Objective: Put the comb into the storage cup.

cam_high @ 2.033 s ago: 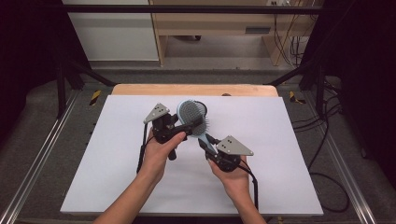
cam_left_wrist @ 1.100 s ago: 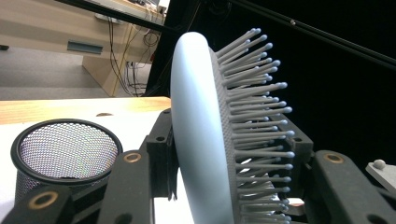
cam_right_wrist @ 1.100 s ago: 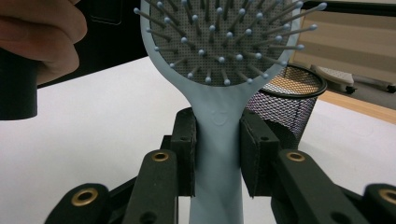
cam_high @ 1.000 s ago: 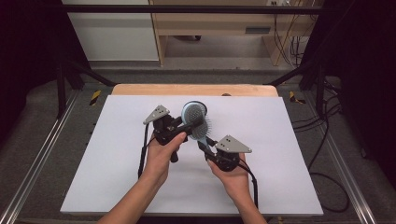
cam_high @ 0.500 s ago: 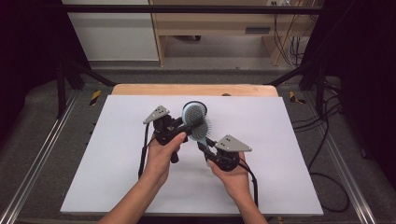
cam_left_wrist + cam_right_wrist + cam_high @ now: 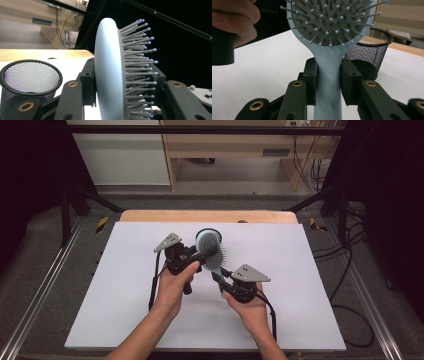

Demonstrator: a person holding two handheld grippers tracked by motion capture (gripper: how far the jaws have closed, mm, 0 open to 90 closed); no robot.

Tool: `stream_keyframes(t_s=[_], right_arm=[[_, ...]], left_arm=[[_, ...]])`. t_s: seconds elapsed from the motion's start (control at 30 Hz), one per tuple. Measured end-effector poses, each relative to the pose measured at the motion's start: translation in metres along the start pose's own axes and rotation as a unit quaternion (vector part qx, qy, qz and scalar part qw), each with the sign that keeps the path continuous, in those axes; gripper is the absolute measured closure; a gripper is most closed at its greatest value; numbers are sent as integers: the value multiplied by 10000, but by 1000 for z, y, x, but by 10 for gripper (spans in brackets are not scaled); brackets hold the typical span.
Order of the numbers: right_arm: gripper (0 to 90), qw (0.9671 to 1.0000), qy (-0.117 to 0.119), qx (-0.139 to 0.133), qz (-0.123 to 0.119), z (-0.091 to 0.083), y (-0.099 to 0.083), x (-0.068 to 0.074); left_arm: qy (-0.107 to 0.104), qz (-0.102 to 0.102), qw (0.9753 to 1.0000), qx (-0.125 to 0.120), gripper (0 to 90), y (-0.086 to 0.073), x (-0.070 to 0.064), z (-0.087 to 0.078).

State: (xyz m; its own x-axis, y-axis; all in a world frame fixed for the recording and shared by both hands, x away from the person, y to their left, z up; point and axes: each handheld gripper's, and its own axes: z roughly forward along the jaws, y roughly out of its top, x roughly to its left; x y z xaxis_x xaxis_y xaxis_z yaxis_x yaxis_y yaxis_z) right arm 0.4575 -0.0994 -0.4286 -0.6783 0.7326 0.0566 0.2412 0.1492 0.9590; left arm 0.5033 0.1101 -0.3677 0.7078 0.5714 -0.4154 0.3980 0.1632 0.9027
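— Where was the hairbrush (image 6: 214, 254)?

— Off the table (image 6: 125, 285), above its middle, nearer the far edge, by the mesh cup (image 6: 372, 53).

— And the grippers?

— The right gripper (image 6: 328, 78) clamped its handle; the left gripper (image 6: 123, 82) pinched the head, back and bristles between the jaws.

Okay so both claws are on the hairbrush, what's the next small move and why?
Probably open the right claw: it clamps the hairbrush handle while the left claw already pinches the head, and the mesh cup stands just beyond, ready for a one-handed drop.
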Motion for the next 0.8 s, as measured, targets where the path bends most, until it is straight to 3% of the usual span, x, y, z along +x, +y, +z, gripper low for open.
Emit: stream_keyframes(t_s=[0.47,0.8], right_arm=[[463,9999,7,15,127,-3,-2,-5],[268,9988,70,359,320,-7,-7,-11]], left_arm=[[163,29,9998,-126,533,7,9,-7],[355,7,9985,-426,532,22,23,-26]])
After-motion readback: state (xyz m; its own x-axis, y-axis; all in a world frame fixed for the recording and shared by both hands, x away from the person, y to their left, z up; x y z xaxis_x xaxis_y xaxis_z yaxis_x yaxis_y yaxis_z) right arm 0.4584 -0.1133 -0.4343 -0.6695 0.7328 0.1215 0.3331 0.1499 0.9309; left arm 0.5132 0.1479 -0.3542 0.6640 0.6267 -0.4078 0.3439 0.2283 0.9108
